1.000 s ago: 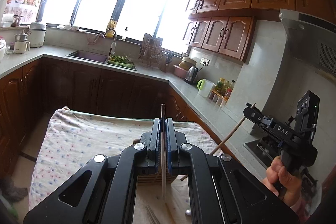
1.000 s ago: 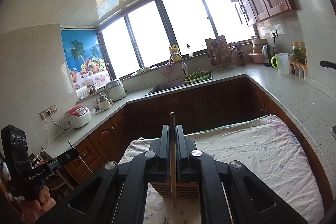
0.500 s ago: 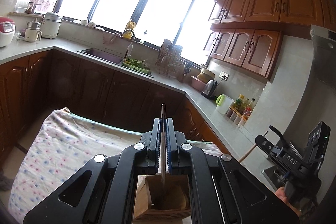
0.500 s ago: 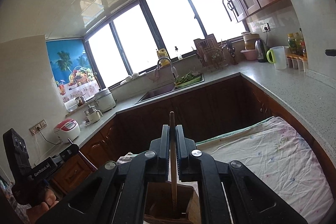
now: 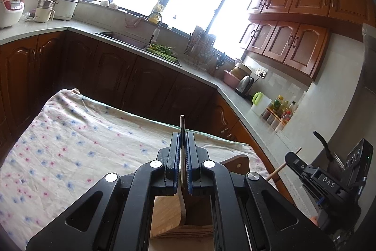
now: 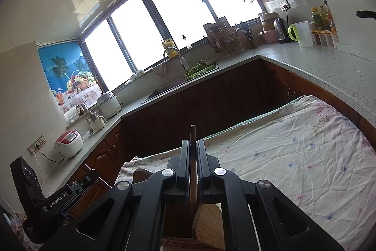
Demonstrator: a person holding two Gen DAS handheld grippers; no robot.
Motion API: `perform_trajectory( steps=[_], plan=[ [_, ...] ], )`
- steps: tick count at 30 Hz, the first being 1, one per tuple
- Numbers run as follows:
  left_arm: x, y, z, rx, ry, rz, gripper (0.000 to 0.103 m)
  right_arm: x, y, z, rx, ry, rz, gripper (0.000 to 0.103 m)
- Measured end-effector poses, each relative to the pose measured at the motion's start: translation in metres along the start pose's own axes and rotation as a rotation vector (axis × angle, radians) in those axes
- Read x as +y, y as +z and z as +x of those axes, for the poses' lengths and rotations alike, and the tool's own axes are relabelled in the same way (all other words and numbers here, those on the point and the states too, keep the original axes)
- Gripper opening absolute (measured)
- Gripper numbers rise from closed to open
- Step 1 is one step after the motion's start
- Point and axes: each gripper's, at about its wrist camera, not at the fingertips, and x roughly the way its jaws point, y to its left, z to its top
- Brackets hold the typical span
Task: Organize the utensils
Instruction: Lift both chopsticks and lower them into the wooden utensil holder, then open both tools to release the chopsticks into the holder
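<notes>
Over a cloth-covered table [image 5: 70,138] in a wood-panelled kitchen, two handheld grippers each lower one utensil toward a wooden holder [image 5: 164,215] standing below them. Jaws of the left gripper [image 5: 182,157] are pinched narrow on a thin, pale-handled utensil [image 5: 182,126], its broad wooden end reaching down into the holder's open top. Clamped just as tightly, the right gripper [image 6: 193,157] grips a dark wooden-handled spatula [image 6: 193,133] whose flat blade hangs at the holder's mouth. Count: two grippers, two utensils, one holder; whether more utensils lie on the table cannot be seen. Both pieces look light, stiff and unlikely to break, though a smooth slim handle could pivot between the pads, so a hold on the upper shaft, as now, seems best for keeping each upright on the way in.
</notes>
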Motion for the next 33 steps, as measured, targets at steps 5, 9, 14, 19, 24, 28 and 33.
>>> perform_trajectory(
  steps=[5,9,14,19,24,28,33],
  plan=[
    [0.003,0.002,0.001,0.016,-0.006,-0.006,0.004,-0.001,0.004,0.004,0.028,0.001,-0.001,0.006],
    [0.003,0.004,0.002,0.028,-0.004,-0.001,0.004,-0.003,0.002,0.008,0.054,0.013,0.015,0.01],
    [0.002,0.005,0.001,0.041,0.001,0.008,0.004,-0.004,0.001,0.006,0.066,0.023,0.021,0.012],
    [0.003,0.006,-0.008,0.028,0.009,0.002,0.035,-0.004,0.0,-0.003,0.05,0.043,0.031,0.059],
    [0.002,0.004,-0.032,0.001,0.042,0.009,0.07,-0.009,-0.004,-0.018,0.048,0.061,0.051,0.078],
    [-0.004,-0.006,-0.065,-0.051,0.101,0.085,0.083,-0.015,-0.012,-0.042,0.036,0.095,0.074,0.09],
    [-0.014,-0.034,-0.11,-0.084,0.155,0.202,0.093,-0.012,-0.025,-0.08,0.011,0.143,0.04,0.101]
  ],
)
